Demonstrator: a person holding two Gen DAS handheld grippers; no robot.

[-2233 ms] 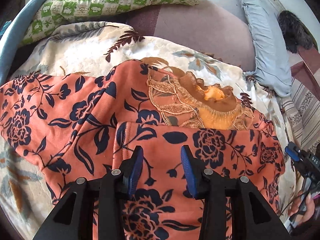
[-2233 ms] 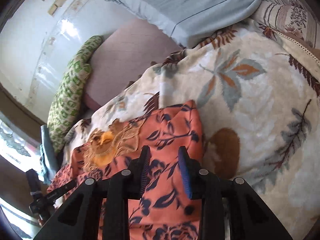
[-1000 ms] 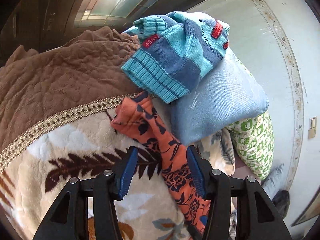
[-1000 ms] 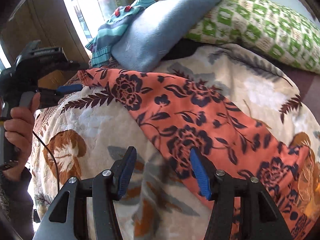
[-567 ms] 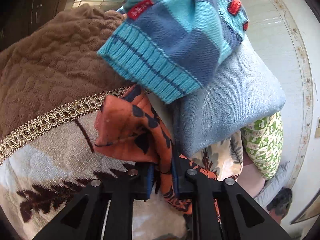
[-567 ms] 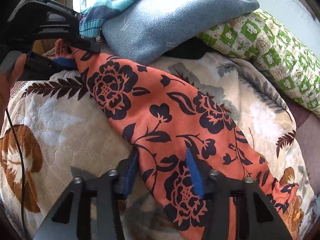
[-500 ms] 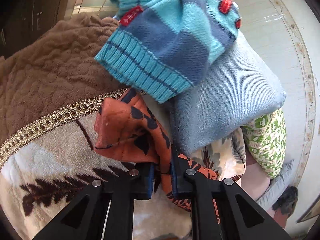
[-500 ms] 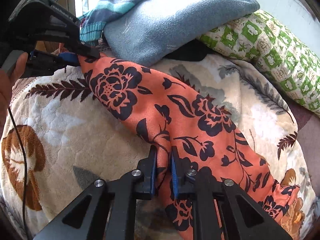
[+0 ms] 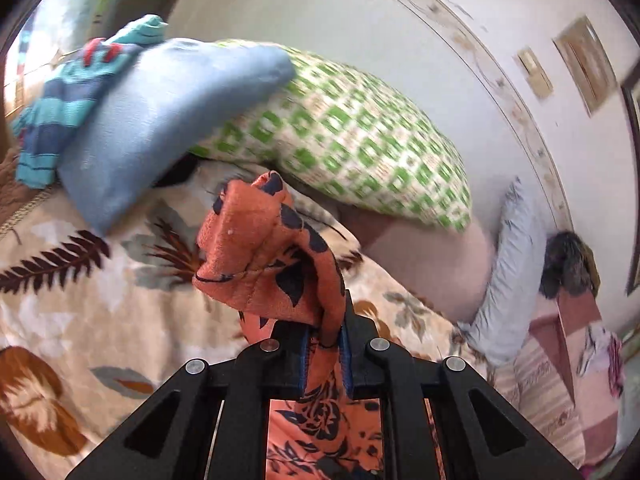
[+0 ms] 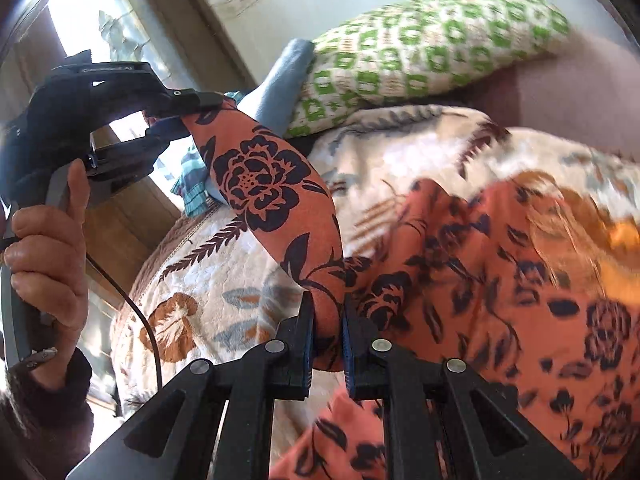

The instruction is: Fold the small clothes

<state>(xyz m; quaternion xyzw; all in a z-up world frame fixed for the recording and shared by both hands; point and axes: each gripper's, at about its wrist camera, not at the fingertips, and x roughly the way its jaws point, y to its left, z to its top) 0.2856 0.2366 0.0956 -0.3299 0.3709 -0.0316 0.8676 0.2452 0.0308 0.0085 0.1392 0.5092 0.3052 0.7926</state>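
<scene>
An orange garment (image 9: 264, 248) printed with dark blue flowers lies on a cream leaf-patterned blanket (image 9: 80, 312). My left gripper (image 9: 325, 344) is shut on the end of one sleeve, whose cuff sticks up past the fingers. In the right wrist view the same orange garment (image 10: 500, 280) spreads to the right, blurred. My right gripper (image 10: 326, 332) is shut on the sleeve lower down. The sleeve stretches off the blanket from there up to the left gripper (image 10: 182, 114), held in a person's hand (image 10: 48, 256).
A green-checked pillow (image 9: 352, 140) and a light blue folded cloth (image 9: 160, 120) with a striped knit garment (image 9: 64, 96) lie at the head of the bed. A pale blue pillow (image 9: 508, 280) leans by the wall. A window (image 10: 100, 32) is at the left.
Both grippers closed on the orange sleeve, then lifted it and swung it across the bed toward the garment's body. Both views rolled and now face the green pillow and wall.
</scene>
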